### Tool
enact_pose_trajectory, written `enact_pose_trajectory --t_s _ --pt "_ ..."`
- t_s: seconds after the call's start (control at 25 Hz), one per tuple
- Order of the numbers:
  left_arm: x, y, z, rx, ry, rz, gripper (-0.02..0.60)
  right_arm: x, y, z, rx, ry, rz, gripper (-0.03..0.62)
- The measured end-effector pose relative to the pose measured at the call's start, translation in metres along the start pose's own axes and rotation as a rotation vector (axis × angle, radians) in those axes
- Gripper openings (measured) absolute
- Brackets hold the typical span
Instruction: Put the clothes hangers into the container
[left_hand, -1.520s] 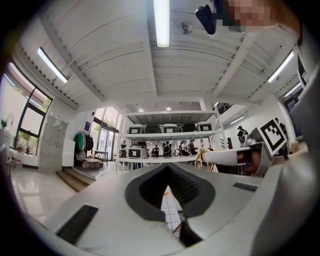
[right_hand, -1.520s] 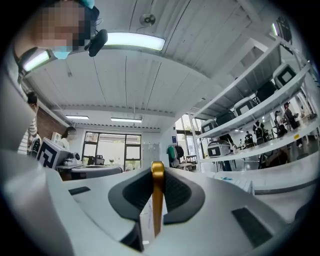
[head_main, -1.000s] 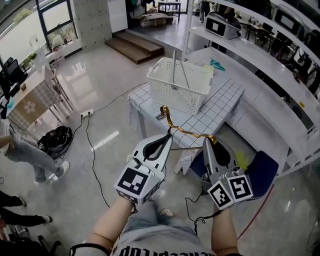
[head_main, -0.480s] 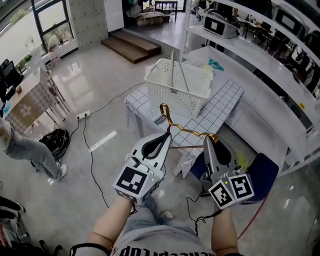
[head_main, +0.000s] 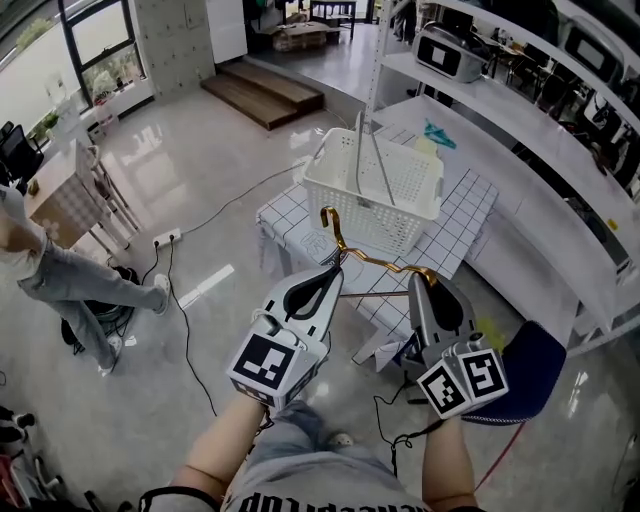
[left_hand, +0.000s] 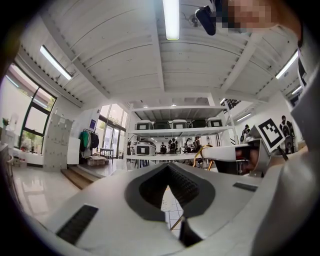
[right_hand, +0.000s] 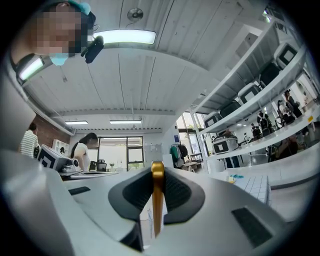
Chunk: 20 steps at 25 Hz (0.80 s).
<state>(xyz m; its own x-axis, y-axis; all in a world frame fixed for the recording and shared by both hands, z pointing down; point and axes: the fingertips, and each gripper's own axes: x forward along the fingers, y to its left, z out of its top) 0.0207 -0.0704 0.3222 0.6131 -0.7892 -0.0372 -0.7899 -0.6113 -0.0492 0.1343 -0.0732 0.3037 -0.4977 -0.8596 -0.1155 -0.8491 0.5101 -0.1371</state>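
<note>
1. Gold hanger (head_main: 372, 264) is held up in the air, near the tiled desk (head_main: 470, 215) and the white basket (head_main: 390, 230) on it.
2. Left hand-held gripper (head_main: 336, 270) is clenched on its hook end.
3. Right hand-held gripper (head_main: 425, 283) is clamped on the other end.

Both forearms reach forward side by side, the left forearm (head_main: 222, 452) angled slightly inward and the right forearm (head_main: 447, 468) nearly straight. The left gripper (head_main: 336, 270) and the right gripper (head_main: 424, 284) point ahead at about the same level, near each other, marker cubes toward the body. Each has its jaws closed on the gold hanger (head_main: 376, 265), the left near the hook's neck, the right at the shoulder's end.
</note>
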Motion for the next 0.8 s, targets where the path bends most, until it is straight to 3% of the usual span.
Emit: enact_pose_trajectory --t_s 0.8 --pt "0.025 0.118 -0.008 -0.008 -0.003 0.001 0.012 0.127 0.023 -0.008 -0.011 -0.008 0.025 0.049"
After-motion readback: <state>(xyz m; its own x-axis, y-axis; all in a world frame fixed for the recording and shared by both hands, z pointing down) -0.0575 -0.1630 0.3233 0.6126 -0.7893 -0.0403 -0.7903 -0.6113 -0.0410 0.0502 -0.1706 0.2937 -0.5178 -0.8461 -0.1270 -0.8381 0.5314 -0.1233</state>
